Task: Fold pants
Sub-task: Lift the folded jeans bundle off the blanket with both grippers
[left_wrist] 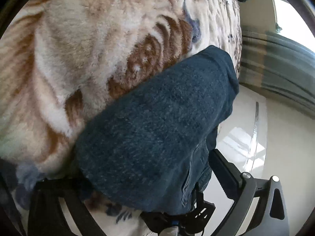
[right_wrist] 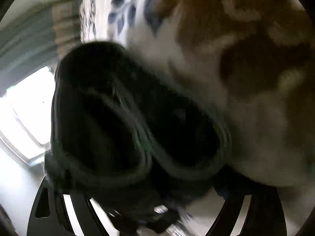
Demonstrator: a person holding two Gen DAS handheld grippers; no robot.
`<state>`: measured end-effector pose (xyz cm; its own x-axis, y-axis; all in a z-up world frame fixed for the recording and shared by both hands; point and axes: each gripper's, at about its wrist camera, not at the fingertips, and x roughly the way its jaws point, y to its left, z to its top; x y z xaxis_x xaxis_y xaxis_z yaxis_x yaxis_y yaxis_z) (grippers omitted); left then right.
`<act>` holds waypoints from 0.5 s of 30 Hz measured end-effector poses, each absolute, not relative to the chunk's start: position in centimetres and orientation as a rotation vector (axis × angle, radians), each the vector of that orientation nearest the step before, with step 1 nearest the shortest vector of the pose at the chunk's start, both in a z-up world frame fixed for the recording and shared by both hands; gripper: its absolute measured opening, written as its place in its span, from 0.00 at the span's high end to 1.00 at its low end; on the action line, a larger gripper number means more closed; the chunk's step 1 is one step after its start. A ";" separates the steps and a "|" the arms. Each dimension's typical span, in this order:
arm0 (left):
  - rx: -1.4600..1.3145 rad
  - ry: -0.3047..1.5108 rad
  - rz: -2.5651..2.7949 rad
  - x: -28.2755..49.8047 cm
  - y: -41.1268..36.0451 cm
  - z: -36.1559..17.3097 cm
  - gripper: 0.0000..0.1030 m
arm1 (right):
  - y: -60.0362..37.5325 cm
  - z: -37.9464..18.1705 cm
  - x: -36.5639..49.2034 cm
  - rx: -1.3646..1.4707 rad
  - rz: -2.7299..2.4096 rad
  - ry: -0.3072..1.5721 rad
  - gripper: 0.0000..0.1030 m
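Both grippers, left (left_wrist: 149, 179) and right (right_wrist: 137, 186), stood spread wide around the folded jeans (left_wrist: 157, 129), apparently laying them on the plush blanket (left_wrist: 78, 49).

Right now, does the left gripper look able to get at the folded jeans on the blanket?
Probably yes: the folded jeans lie on the blanket right between the left gripper's spread fingers, with nothing over them. Whether the pads already press on them I cannot tell.
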<state>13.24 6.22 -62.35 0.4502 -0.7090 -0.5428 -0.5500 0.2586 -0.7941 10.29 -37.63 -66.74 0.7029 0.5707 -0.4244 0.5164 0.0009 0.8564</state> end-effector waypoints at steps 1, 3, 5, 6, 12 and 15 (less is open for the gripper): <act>-1.401 1.204 -0.141 13.4 6.1 -62.1 0.00 | -37.6 -66.7 10.7 1.643 0.050 0.882 0.10; -1.455 1.146 -0.155 12.6 6.5 -61.0 0.00 | -37.2 -66.4 11.4 1.644 0.076 0.852 0.10; -1.436 1.122 -0.174 12.5 6.3 -60.7 0.00 | -37.2 -66.4 11.6 1.686 0.142 0.799 0.10; -1.423 1.117 -0.184 12.4 6.2 -60.9 0.00 | -36.9 -66.5 11.7 1.696 0.163 0.789 0.10; -1.505 1.129 -0.283 10.2 5.6 -62.0 0.00 | -36.9 -67.5 11.8 1.659 0.219 0.919 0.21; -1.513 1.137 -0.243 10.7 5.1 -62.7 0.00 | -36.4 -67.4 12.6 1.629 0.238 0.970 0.21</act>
<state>10.74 5.14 -62.67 0.5059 -0.7492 -0.4276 -0.5084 0.1415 -0.8494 12.57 -36.43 -67.35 0.6357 0.6946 -0.3369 0.4594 0.0103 0.8882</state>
